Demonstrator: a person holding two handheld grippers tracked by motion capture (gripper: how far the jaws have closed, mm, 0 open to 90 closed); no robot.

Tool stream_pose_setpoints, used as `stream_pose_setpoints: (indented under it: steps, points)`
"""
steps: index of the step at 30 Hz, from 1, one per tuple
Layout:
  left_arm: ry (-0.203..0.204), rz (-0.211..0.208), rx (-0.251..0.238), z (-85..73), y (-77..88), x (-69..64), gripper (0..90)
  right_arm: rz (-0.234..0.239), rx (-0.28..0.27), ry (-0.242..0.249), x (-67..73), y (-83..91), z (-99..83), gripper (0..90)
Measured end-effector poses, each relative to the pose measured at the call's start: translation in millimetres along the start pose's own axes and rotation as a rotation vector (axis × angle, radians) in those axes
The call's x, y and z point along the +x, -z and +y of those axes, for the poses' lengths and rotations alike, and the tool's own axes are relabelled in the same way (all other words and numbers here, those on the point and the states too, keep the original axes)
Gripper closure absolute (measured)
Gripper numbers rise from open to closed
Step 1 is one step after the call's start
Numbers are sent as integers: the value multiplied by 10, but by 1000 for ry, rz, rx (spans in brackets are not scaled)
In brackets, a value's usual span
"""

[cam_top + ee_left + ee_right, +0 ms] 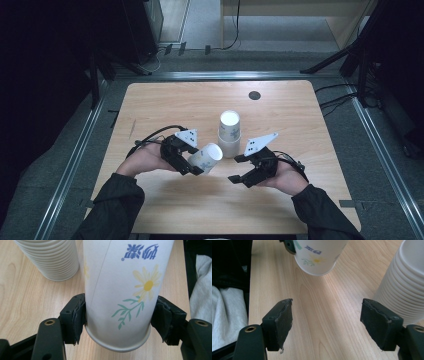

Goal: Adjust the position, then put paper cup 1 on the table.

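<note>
Cup (206, 158) in left gripper (191, 161), pads clamp its sides near base, cup off table (165, 105). Long axis tilted, mouth up and toward right gripper (241, 169), base toward left hand. Stack (229, 134) upright on table, just behind cup, apart from it. Right gripper released, jaws wide, nothing between; cup is to its left, near. Next likely: right gripper takes cup at mouth end.

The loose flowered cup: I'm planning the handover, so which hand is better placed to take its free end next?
Probably the right. The right gripper stands open and empty, facing the flowered cup, which the left gripper already clamps near its base, tilted above the table.
</note>
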State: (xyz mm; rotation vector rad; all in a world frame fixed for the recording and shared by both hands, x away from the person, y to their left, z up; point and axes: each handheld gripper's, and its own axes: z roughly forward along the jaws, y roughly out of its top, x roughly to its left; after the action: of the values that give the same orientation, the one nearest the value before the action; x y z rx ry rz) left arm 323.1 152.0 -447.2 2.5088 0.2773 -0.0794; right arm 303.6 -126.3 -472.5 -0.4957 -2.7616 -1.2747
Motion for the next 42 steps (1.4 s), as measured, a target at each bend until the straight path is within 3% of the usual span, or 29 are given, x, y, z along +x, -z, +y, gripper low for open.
stream_pose_setpoints:
  steps: [8, 19, 26, 34, 37, 42]
  points:
    - [-26, 25, 92, -7, -120, -71, 322, 17, -3, 23, 16, -79, 24, 266]
    - [-56, 22, 162, 48, -329, -137, 320, 39, -17, 49, 37, -128, 45, 266]
    - [-58, 11, 170, 84, -417, -158, 319, 56, -13, 60, 57, -169, 59, 266]
    - [-77, -20, 145, 160, -468, -226, 319, 68, 1, 85, 105, -263, 93, 272]
    - [-81, -36, 140, 170, -483, -240, 313, 67, 2, 91, 111, -279, 101, 333]
    - [-78, -51, 131, 150, -478, -228, 297, 86, 8, 84, 113, -269, 110, 353]
